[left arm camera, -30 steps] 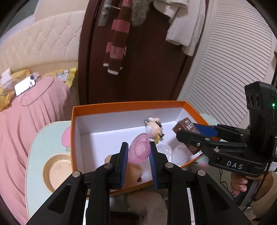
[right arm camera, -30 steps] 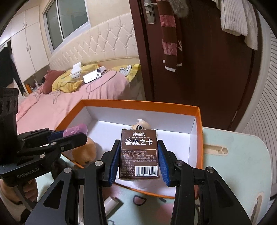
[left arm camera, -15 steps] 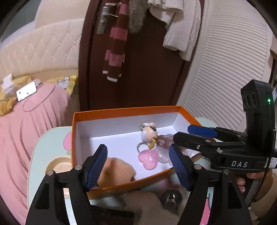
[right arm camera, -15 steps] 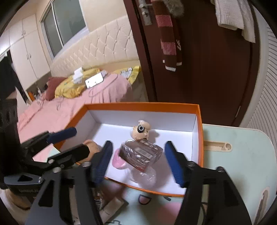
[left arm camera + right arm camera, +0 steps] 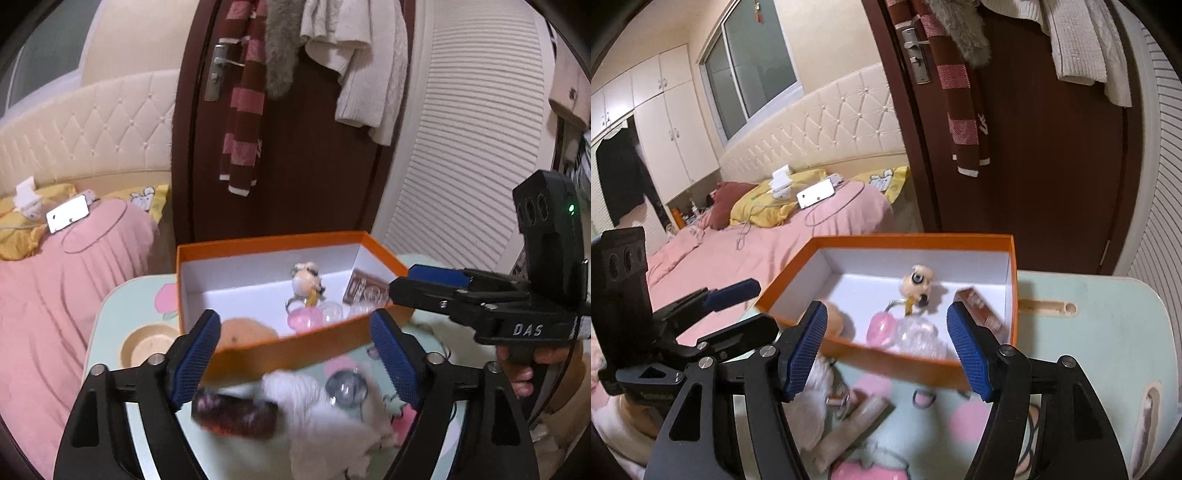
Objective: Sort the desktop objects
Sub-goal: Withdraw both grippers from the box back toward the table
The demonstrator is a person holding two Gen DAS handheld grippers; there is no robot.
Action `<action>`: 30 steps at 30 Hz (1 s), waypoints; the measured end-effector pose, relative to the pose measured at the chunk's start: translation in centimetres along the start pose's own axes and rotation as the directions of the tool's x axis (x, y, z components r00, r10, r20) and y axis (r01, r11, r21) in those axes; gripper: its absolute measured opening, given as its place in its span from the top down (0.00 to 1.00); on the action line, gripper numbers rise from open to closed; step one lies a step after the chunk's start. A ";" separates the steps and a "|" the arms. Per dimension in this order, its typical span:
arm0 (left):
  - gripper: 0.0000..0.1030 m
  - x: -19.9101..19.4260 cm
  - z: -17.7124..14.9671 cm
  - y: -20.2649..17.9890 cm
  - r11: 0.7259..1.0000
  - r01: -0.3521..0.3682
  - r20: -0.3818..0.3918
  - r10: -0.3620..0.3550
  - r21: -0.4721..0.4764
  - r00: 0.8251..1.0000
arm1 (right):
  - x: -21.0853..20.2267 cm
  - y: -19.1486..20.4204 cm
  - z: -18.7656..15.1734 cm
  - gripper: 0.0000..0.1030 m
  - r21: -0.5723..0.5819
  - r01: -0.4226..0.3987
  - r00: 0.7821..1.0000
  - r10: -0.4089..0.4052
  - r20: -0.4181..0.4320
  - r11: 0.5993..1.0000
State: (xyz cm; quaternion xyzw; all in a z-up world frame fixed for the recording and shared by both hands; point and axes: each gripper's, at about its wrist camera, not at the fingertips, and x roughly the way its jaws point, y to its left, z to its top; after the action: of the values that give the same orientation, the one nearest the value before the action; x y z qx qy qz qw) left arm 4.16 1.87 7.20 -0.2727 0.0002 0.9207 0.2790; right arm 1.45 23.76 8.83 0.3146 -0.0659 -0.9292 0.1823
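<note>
Left wrist view: left gripper (image 5: 295, 343) w/ ribbed blue pads spread wide & opening further, nothing between them; at 12 o'clock the orange cardboard box (image 5: 258, 347), white inside, holds a glossy pink heart (image 5: 303, 318), clear plastic ball (image 5: 331, 312), big-headed figurine keychain (image 5: 307, 283), brown card pack (image 5: 365, 291) at its 3 o'clock wall & a tan plush (image 5: 245, 333) at 8. Right wrist view: right gripper (image 5: 888, 347) also spread, empty, w/ the box at 12 on the mint-green table (image 5: 1108, 332).
</note>
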 end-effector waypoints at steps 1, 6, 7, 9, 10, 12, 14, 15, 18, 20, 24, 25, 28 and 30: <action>0.15 -0.3 -0.4 -0.1 1.000 -0.012 -0.006 0.012 0.006 1.000 | -0.3 0.2 -0.4 0.34 -0.002 0.000 1.000 0.000 -0.006 1.000; 0.13 -1.6 -3.2 -1.0 0.997 -0.065 -0.085 0.067 0.035 0.994 | -1.4 0.7 -2.8 0.34 0.012 0.004 0.998 -0.003 -0.060 1.000; 0.12 -1.9 -3.8 -1.1 0.997 -0.067 -0.096 0.071 0.038 0.993 | -1.5 0.8 -3.4 0.34 0.017 0.009 0.997 -0.008 -0.077 1.000; 0.12 -2.2 -5.1 -1.3 0.995 -0.089 -0.119 0.094 0.047 0.988 | -1.7 0.9 -4.7 0.34 0.025 0.025 0.994 -0.022 -0.112 0.999; 0.12 -2.2 -5.5 -1.2 0.993 -0.103 -0.130 0.109 0.051 0.986 | -1.6 1.1 -5.5 0.34 0.022 0.047 0.990 -0.044 -0.134 0.999; 0.12 -2.2 -6.2 -1.1 0.990 -0.134 -0.145 0.139 0.048 0.980 | -1.2 1.2 -6.7 0.34 0.000 0.103 0.980 -0.101 -0.170 0.995; 0.12 -1.9 -6.6 -0.9 0.987 -0.155 -0.158 0.159 0.039 0.975 | -0.7 1.2 -7.6 0.34 -0.016 0.156 0.967 -0.157 -0.203 0.988; 0.12 -1.8 -6.8 -0.8 0.986 -0.161 -0.166 0.165 0.035 0.972 | -0.3 1.1 -7.9 0.34 -0.016 0.177 0.959 -0.176 -0.222 0.984; 0.12 -1.2 -7.3 -0.3 0.981 -0.191 -0.190 0.192 0.024 0.963 | -0.1 0.8 -8.3 0.34 -0.005 0.201 0.949 -0.196 -0.247 0.980; 0.12 -0.7 -7.7 0.2 0.975 -0.223 -0.219 0.219 0.009 0.951 | -0.1 0.8 -8.3 0.34 -0.011 0.221 0.945 -0.217 -0.246 0.975; 0.12 0.0 -8.3 1.4 0.961 -0.274 -0.270 0.254 -0.038 0.929 | 0.2 0.7 -8.4 0.33 -0.041 0.291 0.927 -0.293 -0.237 0.956; 0.11 0.1 -8.3 1.5 0.961 -0.273 -0.270 0.252 -0.042 0.929 | 0.2 0.8 -8.5 0.32 -0.051 0.300 0.923 -0.304 -0.235 0.952; 0.09 0.2 -8.4 1.7 0.962 -0.270 -0.271 0.247 -0.047 0.930 | 0.2 1.2 -8.9 0.23 -0.081 0.323 0.913 -0.333 -0.237 0.943; 0.09 0.3 -8.4 1.6 0.961 -0.273 -0.273 0.252 -0.041 0.929 | 0.1 1.1 -8.9 0.21 -0.077 0.322 0.913 -0.331 -0.239 0.944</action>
State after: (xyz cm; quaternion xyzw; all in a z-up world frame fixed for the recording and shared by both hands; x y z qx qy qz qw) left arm 7.35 -0.55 -0.37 -0.4016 0.0381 0.9042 0.1402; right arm 7.12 22.63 1.95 0.4317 0.0275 -0.9008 0.0369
